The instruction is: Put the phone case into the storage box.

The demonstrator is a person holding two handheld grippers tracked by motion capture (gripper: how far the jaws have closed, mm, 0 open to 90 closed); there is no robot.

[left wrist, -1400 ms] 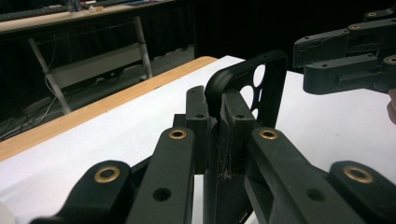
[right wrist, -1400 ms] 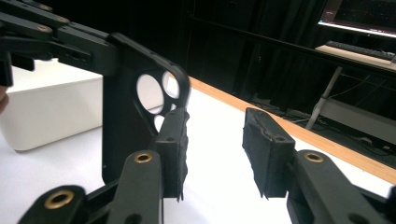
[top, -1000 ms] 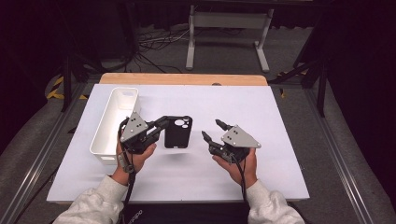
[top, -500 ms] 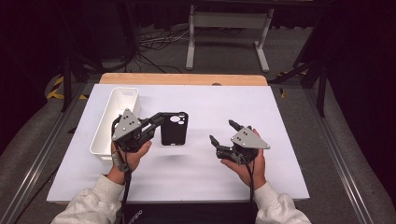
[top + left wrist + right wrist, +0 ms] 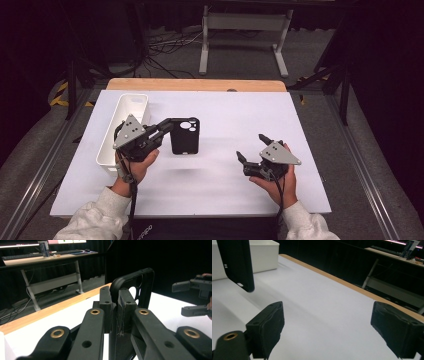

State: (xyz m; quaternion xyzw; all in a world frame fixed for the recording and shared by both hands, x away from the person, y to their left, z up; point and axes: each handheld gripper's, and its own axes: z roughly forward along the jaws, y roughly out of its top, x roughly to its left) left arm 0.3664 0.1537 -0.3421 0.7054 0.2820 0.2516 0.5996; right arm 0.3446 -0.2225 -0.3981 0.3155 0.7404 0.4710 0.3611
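Note:
A black phone case [image 5: 185,136] hangs just above the white table [image 5: 225,110], held by one edge in my left gripper [image 5: 162,129], which is shut on it. In the left gripper view the case [image 5: 140,282] stands upright between the pads of the left gripper [image 5: 115,305]. My right gripper [image 5: 252,147] hovers over the table's front right, apart from the case. Its jaws have just been opening and nothing is between them. In the right gripper view the right gripper [image 5: 332,325] stands wide over bare table, with the case [image 5: 237,262] at the upper left.
A white rectangular bin [image 5: 111,135] lies along the table's left side, beside my left hand, and shows in the right gripper view as the white bin [image 5: 264,255]. A wooden strip [image 5: 195,84] borders the far edge. Beyond it are a metal stand [image 5: 240,30] and floor cables.
My right gripper has drawn away from the case, to the right and toward the person, and its jaws have spread wider. The left gripper with the case has barely shifted left.

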